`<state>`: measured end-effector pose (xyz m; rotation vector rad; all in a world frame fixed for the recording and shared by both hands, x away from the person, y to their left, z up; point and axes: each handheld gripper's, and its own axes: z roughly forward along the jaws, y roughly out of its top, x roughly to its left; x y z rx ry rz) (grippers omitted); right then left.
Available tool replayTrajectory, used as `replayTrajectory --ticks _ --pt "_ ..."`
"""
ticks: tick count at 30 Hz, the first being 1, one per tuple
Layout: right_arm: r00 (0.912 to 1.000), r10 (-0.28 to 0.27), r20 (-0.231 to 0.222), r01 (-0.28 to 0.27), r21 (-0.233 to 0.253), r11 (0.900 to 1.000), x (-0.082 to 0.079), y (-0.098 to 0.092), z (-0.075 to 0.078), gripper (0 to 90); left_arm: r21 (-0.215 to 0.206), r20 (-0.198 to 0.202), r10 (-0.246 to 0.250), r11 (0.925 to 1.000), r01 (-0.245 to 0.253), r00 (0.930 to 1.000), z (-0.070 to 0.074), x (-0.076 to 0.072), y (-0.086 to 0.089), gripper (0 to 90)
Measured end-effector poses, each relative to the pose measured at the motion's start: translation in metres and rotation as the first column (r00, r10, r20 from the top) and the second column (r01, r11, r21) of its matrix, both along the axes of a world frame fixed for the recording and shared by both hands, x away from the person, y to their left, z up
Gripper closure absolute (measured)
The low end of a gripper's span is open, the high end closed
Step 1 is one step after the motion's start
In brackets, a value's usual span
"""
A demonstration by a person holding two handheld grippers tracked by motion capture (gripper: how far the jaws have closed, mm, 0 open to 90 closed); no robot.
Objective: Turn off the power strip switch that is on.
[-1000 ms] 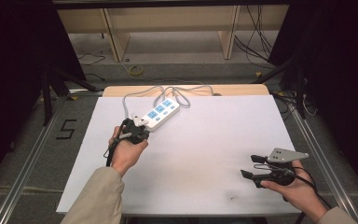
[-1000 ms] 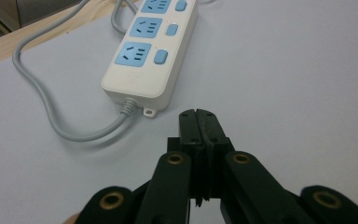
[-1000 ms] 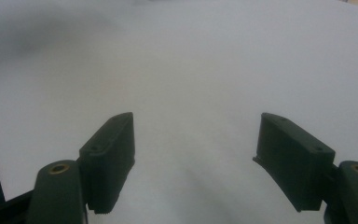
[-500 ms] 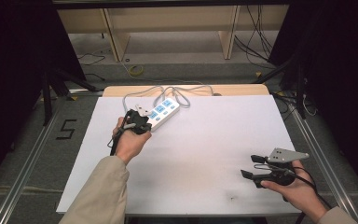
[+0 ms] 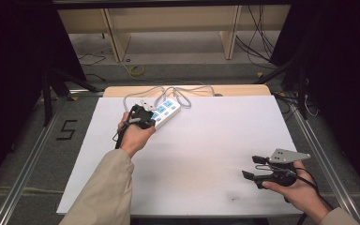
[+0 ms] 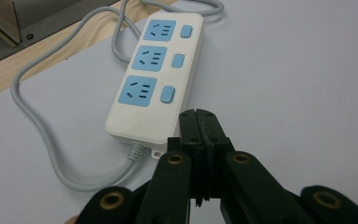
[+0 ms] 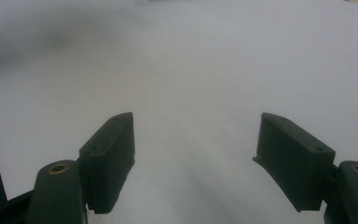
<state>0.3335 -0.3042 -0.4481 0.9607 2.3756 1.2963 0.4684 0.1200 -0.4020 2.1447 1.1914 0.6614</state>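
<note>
The left claw (image 5: 143, 117) is being held out over the far part of the counter (image 5: 215, 140) on an outstretched, sleeved forearm, its jaws pressed together with nothing between them. The white power strip (image 6: 156, 79) is lying flat just ahead of the left claw's tips, its near end with the grey cord (image 6: 42, 135) just beside them but not being touched. Its long axis is running away from the claw and slightly to the right in the left gripper view, with three blue sockets and their switches facing up. The right claw (image 5: 252, 168) is being held low near the counter's near right corner, well apart from the strip, its jaws spread over bare surface. Compared with a second ago, the left claw is being seen closer to the strip, while the right claw is being kept in place.
</note>
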Motion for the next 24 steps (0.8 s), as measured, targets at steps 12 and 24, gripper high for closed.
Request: replayTrajectory --ticks 12,24 --pt "1.0000 0.001 0.001 -0.001 -0.001 1.000 0.000 0.000 0.000 28.3 0.000 -0.009 -0.011 0.9999 0.011 0.9999 -0.004 0.013 -0.006 89.9" --pt "1.0000 0.003 0.000 -0.003 0.001 1.000 -0.001 0.000 0.000 28.3 -0.003 -0.009 -0.014 0.9999 0.014 0.9999 -0.002 0.023 -0.013 90.0"
